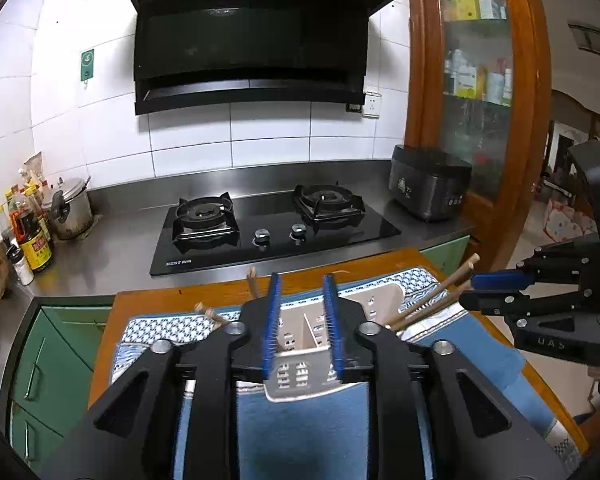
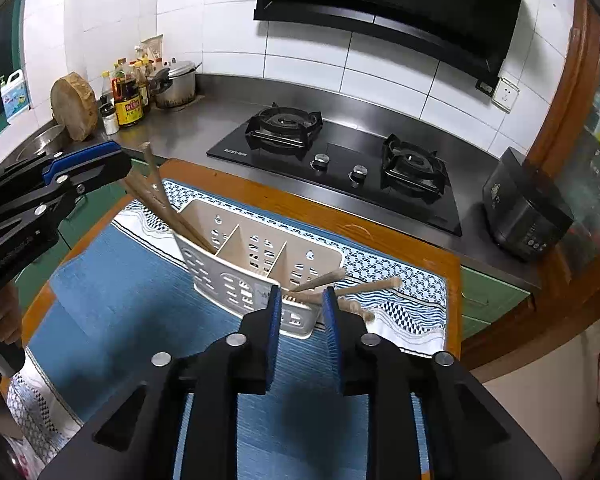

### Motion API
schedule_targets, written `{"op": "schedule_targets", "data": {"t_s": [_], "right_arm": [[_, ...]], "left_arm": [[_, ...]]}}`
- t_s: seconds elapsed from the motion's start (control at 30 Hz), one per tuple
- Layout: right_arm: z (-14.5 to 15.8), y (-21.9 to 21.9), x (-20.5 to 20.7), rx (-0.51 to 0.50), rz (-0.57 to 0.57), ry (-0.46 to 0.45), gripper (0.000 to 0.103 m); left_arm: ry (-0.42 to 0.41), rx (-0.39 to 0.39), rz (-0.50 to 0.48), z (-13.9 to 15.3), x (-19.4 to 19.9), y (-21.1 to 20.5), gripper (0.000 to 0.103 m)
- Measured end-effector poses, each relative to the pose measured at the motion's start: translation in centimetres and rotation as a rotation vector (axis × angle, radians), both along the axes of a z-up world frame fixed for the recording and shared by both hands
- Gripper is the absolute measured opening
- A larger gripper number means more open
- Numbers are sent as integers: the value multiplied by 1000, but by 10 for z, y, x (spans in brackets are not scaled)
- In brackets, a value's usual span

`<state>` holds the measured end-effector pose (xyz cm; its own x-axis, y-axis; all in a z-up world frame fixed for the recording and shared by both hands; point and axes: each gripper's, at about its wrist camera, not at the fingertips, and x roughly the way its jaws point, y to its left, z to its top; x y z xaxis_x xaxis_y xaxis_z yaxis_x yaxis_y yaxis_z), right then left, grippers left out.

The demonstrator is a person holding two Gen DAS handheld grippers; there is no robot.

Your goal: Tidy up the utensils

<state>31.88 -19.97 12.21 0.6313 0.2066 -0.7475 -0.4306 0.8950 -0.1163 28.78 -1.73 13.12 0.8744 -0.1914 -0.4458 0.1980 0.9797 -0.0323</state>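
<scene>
A beige slotted utensil holder (image 2: 236, 276) with several compartments stands on a blue patterned mat (image 2: 120, 280). Brown chopsticks (image 2: 156, 196) lean out of its left compartment, close to my left gripper (image 2: 112, 160). More chopsticks (image 2: 364, 286) stick out low from its right end. In the right wrist view my right gripper (image 2: 302, 294) hovers open over the holder's near right wall. In the left wrist view my left gripper (image 1: 302, 280) is open above the holder (image 1: 292, 376), nothing pressed between its pads. The right chopsticks (image 1: 432, 300) end beside my right gripper (image 1: 470, 290).
The mat lies on a wooden table (image 2: 260, 192) against a steel counter with a black gas hob (image 2: 340, 160). A dark rice cooker (image 2: 524, 208) stands at the right; a pot (image 2: 176, 84), sauce bottles (image 2: 128, 96) and a round chopping block (image 2: 74, 106) stand at the left.
</scene>
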Motion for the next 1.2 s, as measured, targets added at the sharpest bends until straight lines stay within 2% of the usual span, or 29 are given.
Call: {"op": "schedule_targets", "data": {"t_s": [0.07, 0.23, 0.3, 0.37, 0.43, 0.47, 0.53, 0.7, 0.77, 0.87, 1.03, 1.07, 1.1, 1.13, 1.2], "right_arm": [[3, -2, -9, 8, 0, -11, 27], [11, -7, -41, 38, 7, -42, 31], [12, -10, -54, 46, 7, -56, 34], [10, -14, -69, 64, 4, -71, 43], [8, -16, -84, 70, 2, -92, 44], [6, -17, -92, 74, 0, -100, 44], [-1, -20, -109, 91, -9, -112, 45], [-22, -27, -148, 140, -22, -140, 49], [-31, -29, -161, 163, -30, -138, 57], [-42, -32, -179, 187, -42, -148, 58], [-53, -36, -203, 228, -74, -168, 61], [-53, -37, -207, 229, -80, -176, 64], [-54, -38, -212, 231, -88, -184, 79], [-55, -38, -218, 231, -98, -200, 84], [-57, -37, -229, 215, -112, -230, 85]], "left_arm": [[-15, 1, 10, 1, -15, 2, 39], [-27, -3, 3, -1, -53, 5, 41], [-33, -6, 15, -3, -67, 7, 55], [-43, -12, 22, -7, -85, 10, 55], [-40, -24, 28, -13, -102, 13, 59], [-41, -31, 32, -16, -108, 14, 66], [-44, -39, 41, -22, -122, 16, 70], [-46, -39, 62, -36, -153, 16, 87], [-54, -27, 73, -42, -165, 15, 90], [-59, -22, 81, -49, -179, 14, 97], [-54, -44, 90, -60, -197, 15, 98], [-52, -50, 92, -63, -201, 16, 98], [-48, -53, 93, -65, -205, 17, 98], [-47, -53, 97, -67, -208, 17, 98], [-49, -44, 113, -72, -216, 18, 98]]}}
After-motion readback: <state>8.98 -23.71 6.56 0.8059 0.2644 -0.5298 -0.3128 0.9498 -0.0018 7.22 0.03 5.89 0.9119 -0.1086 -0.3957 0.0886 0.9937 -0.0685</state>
